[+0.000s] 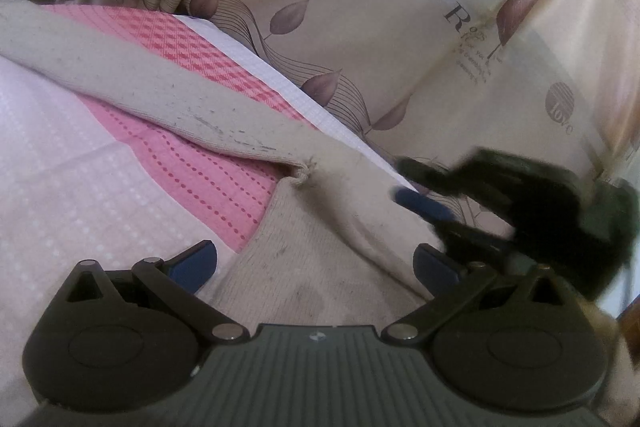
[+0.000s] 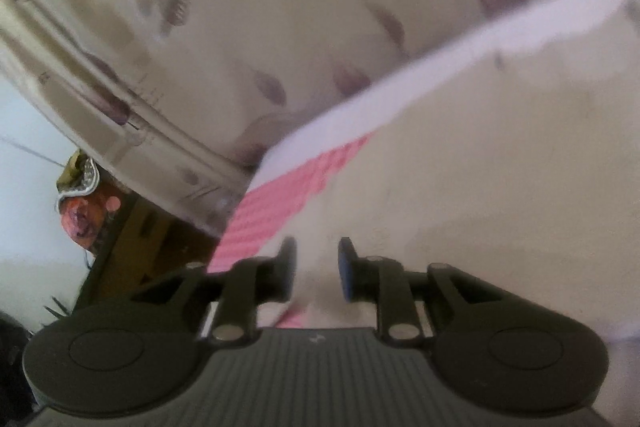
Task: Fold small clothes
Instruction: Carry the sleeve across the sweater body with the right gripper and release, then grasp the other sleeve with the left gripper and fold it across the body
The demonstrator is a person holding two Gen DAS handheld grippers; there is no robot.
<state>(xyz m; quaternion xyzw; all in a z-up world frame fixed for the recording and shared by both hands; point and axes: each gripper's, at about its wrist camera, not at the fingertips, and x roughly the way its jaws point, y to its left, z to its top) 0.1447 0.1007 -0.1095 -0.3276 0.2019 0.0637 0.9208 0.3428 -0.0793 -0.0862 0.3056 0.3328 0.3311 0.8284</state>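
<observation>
We find the beige knit garment (image 1: 304,211) lying on a pink-and-white checked cloth (image 1: 80,179), a patterned curtain (image 1: 360,27) behind. We judge it light, soft and limp; it should drape and slide, so hems or corners are the best holds. The left tongs (image 1: 316,263) stand wide apart, low over the knit, gripping nothing. The right tongs (image 2: 316,269) sit at the garment's far edge, nearly together with pale fabric between; whether they pinch it, we cannot tell.

Both wrist views close over garment (image 1: 320,267), facing curtain (image 1: 360,27).
</observation>
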